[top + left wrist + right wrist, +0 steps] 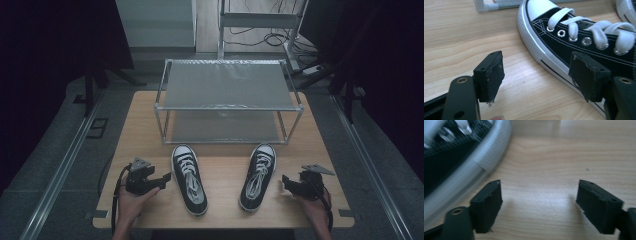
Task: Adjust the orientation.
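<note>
Both tongs stand apart and empty beside the black canvas sneakers on the wooden bench; left tongs seemingly approaching; next, clamp the nearest sneaker's side.

Two black sneakers with white laces and toe caps lie on the wooden tabletop between the two tongs, toes pointing away from the person toward a two-tier metal shelf rack that stands well beyond both tongs. The left tongs, held in the left hand, point inward, their tips just beside the left sneaker. The right tongs, held in the right hand, likewise point inward, near the right sneaker but apart from it.
</note>
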Action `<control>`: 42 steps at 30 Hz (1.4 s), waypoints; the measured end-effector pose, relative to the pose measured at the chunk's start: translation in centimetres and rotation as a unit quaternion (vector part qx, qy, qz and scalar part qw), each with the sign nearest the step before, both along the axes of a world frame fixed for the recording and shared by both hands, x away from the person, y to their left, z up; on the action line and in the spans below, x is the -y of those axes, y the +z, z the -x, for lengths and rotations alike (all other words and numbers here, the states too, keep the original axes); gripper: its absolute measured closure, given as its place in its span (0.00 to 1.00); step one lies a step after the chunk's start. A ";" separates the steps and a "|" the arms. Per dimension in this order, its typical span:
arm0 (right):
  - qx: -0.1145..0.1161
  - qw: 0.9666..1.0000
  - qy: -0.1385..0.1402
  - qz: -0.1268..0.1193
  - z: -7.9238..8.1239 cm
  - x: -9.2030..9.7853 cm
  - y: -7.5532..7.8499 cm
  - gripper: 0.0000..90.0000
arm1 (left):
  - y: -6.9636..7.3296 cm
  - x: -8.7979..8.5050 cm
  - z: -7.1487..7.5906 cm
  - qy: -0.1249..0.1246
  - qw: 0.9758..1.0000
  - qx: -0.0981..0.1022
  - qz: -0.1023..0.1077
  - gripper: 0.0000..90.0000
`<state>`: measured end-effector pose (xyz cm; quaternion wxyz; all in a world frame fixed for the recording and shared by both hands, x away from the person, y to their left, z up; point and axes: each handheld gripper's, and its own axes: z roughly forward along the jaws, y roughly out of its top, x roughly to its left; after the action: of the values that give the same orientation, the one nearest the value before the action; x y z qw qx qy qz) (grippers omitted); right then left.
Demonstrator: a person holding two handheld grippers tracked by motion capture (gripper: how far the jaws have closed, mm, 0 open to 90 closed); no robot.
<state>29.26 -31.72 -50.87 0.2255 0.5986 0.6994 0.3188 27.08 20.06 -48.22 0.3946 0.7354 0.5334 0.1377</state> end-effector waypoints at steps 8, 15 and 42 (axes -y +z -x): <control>0.083 0.994 0.055 -0.045 2.5 -0.7 4.3 0.67 | 1.1 -0.1 0.6 0.001 1.000 0.004 0.015 0.31; 0.121 0.975 0.160 -0.094 4.9 -4.6 8.2 0.96 | 1.4 0.3 0.8 -0.006 1.000 0.002 0.015 0.30; 0.032 0.940 0.337 -0.050 9.1 -22.3 2.5 1.00 | 1.3 1.0 1.0 -0.029 0.999 -0.009 0.016 0.30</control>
<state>20.18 -9.46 -48.41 0.0965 0.3284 0.8356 0.4297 26.09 19.05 -46.94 0.4050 0.7457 0.5173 0.1112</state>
